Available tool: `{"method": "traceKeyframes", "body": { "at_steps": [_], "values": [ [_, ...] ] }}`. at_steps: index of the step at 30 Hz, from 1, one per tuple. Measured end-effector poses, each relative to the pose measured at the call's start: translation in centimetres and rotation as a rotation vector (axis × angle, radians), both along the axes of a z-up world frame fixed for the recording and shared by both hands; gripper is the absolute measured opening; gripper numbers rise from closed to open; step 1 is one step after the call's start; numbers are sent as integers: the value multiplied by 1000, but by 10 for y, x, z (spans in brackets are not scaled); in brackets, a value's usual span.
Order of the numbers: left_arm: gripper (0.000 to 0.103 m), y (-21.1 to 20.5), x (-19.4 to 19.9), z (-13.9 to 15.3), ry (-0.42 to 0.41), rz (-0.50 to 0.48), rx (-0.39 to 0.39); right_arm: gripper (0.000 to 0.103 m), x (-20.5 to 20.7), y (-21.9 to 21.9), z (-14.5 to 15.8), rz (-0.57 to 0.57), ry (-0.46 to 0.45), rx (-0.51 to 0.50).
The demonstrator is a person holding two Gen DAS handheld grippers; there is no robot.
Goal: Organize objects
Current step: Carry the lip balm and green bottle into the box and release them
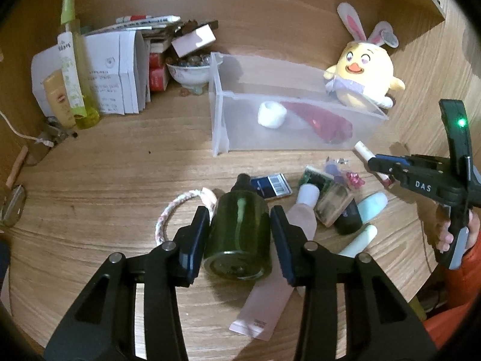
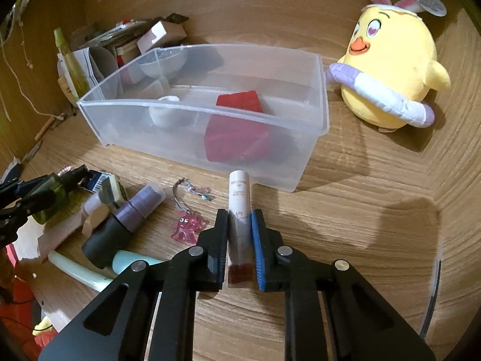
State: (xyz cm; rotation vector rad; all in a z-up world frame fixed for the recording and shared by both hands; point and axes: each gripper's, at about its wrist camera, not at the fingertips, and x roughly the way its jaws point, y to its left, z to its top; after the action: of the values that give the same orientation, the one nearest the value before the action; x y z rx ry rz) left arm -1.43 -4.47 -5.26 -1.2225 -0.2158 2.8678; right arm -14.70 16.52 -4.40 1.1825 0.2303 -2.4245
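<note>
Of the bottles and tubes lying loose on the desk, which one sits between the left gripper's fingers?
The dark green glass bottle with the black cap, lying between the left gripper fingers. The pink tube lies partly under it.

A home desk; plush chick [image 2: 390,69], cosmetics, cluttered wooden tabletop [image 1: 105,180].

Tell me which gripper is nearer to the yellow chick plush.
Right. The right gripper, shut on a slim white tube, sits before the clear bin, with the yellow chick plush just beyond. The left gripper brackets a green bottle farther away.
</note>
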Motion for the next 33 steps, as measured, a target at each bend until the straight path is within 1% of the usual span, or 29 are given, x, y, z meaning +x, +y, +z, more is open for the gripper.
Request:
{"method": "traceKeyframes", "body": {
  "at_steps": [7, 14, 20, 26, 33],
  "values": [
    [41, -2, 1, 18, 57, 15, -2, 14, 12, 1, 18, 4, 48, -22],
    [41, -1, 0, 44, 148, 26, 6, 14, 20, 0, 41, 6, 106, -60],
    [41, -1, -3, 63, 211, 31, 18, 14, 23, 1, 58, 3, 152, -93],
    [41, 0, -15, 76, 252, 30, 15, 14, 20, -4, 77, 18, 205, -132],
    [41, 2, -34, 87, 280, 31, 2, 14, 13, -17, 99, 46, 277, -144]
  ]
}}
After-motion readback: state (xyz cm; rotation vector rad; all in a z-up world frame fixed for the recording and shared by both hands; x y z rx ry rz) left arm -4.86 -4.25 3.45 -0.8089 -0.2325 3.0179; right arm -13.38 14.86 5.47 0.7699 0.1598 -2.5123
